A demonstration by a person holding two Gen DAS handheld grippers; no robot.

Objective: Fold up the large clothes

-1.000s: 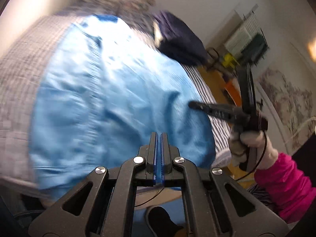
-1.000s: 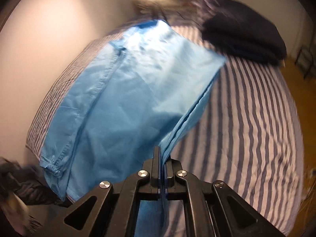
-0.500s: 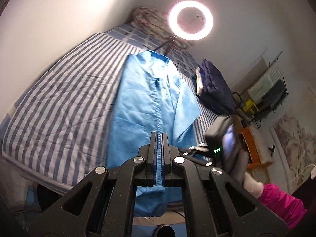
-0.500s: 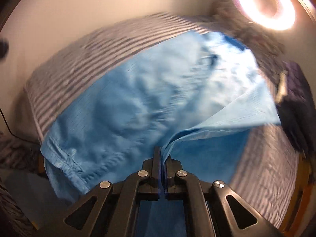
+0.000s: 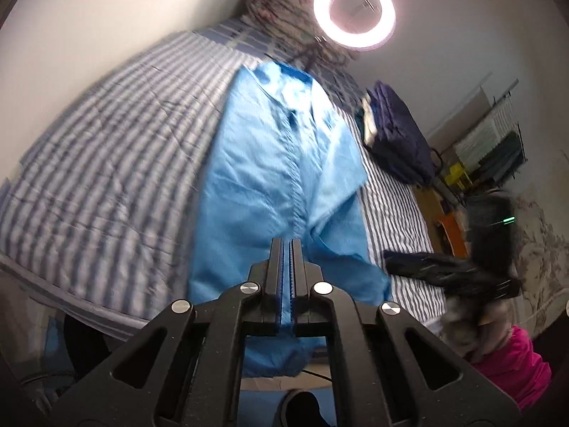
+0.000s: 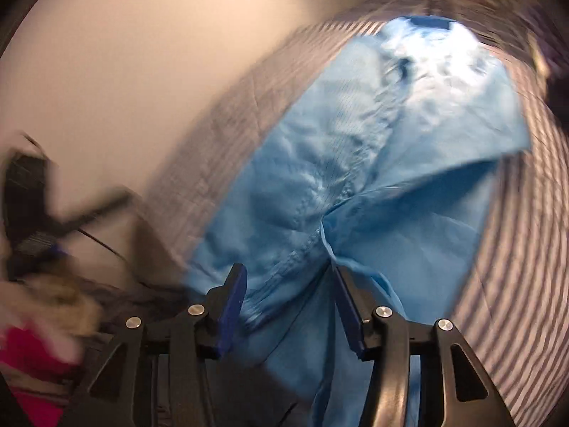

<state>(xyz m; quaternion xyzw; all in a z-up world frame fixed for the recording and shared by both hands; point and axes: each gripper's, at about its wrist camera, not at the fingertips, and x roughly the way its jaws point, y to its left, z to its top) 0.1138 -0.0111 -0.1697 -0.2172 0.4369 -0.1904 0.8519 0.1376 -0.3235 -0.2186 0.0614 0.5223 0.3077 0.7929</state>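
lying between right tool (image 6: pixel 290 297): shirt (image 6: pixel 373 163)

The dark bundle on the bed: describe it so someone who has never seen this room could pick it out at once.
Start at the striped bed under the ring light. The long light blue garment lies down its middle; the dark navy bundle sits apart from it, toward the side with the drying rack. It is the only dark, heaped item on the bed.
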